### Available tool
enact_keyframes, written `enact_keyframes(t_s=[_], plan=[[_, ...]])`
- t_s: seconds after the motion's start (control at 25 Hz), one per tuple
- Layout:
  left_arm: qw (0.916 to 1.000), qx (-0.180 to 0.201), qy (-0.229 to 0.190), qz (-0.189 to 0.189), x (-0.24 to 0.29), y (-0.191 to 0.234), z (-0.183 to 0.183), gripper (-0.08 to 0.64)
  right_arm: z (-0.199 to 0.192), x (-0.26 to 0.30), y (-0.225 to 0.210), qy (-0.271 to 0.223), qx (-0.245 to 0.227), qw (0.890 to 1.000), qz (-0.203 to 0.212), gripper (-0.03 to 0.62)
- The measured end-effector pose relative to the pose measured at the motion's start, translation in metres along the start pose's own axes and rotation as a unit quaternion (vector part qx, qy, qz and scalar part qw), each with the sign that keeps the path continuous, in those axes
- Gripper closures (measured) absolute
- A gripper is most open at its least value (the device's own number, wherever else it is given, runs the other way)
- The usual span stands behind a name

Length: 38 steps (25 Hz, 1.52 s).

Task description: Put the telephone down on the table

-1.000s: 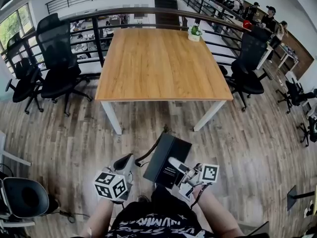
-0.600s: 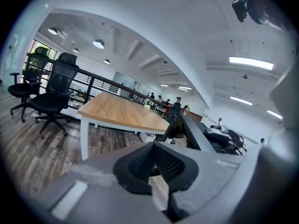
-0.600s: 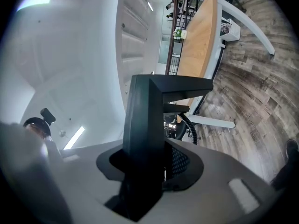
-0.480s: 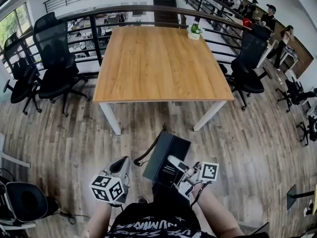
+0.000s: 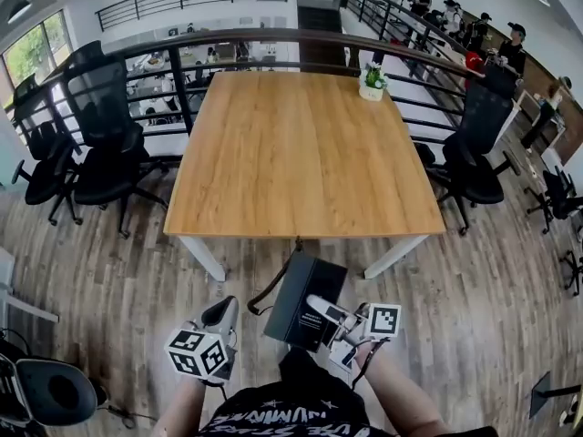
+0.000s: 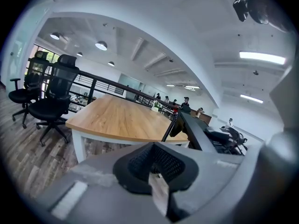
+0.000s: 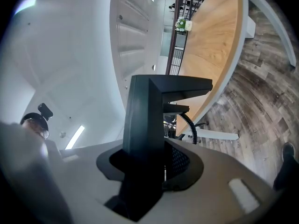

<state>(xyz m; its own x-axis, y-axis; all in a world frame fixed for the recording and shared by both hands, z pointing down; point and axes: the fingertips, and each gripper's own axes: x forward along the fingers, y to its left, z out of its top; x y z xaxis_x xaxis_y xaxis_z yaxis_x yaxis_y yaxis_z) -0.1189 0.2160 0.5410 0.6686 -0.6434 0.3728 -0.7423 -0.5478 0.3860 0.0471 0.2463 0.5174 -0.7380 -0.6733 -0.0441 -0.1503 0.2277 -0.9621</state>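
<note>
A black desk telephone (image 5: 303, 297) with a coiled cord (image 5: 271, 287) hangs in the air just short of the wooden table's (image 5: 301, 144) near edge. My right gripper (image 5: 321, 309) is shut on its lower edge; in the right gripper view the telephone (image 7: 145, 125) stands between the pads and the cord (image 7: 189, 125) dangles beside it. My left gripper (image 5: 225, 315) hovers left of the telephone over the floor, shut and holding nothing. From the left gripper (image 6: 156, 171) view, the telephone (image 6: 196, 130) shows at the right and the table (image 6: 117, 118) ahead.
A small potted plant (image 5: 372, 80) stands at the table's far right corner. Black office chairs sit to the left (image 5: 100, 144) and right (image 5: 478, 157) of the table. A dark railing (image 5: 273, 39) runs behind it, with several people beyond at the far right.
Both grippers and the held telephone have moved forward toward the table; its near edge is now much closer to the telephone. The grip has not changed.
</note>
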Motion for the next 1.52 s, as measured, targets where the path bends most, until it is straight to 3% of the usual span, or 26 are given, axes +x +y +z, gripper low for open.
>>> enact_keyframes(t_s=[0.4, 0.96, 1.24, 1.52], plan=[[0.9995, 0.000, -0.008, 0.030, 0.115, 0.006, 0.066, 0.558, 0.129, 0.027, -0.033, 0.037, -0.023, 0.999, -0.002, 0.430], [0.9981, 0.000, -0.015, 0.061, 0.186, 0.032, 0.116, 0.558, 0.217, 0.064, -0.066, 0.058, -0.007, 0.998, 0.001, 0.430], [0.9983, 0.010, -0.025, 0.053, 0.231, 0.069, 0.160, 0.558, 0.260, 0.103, -0.082, 0.062, -0.005, 0.998, -0.014, 0.431], [0.9977, 0.010, -0.040, 0.053, 0.274, 0.140, 0.213, 0.558, 0.315, 0.181, -0.092, 0.061, -0.013, 0.998, -0.001, 0.431]])
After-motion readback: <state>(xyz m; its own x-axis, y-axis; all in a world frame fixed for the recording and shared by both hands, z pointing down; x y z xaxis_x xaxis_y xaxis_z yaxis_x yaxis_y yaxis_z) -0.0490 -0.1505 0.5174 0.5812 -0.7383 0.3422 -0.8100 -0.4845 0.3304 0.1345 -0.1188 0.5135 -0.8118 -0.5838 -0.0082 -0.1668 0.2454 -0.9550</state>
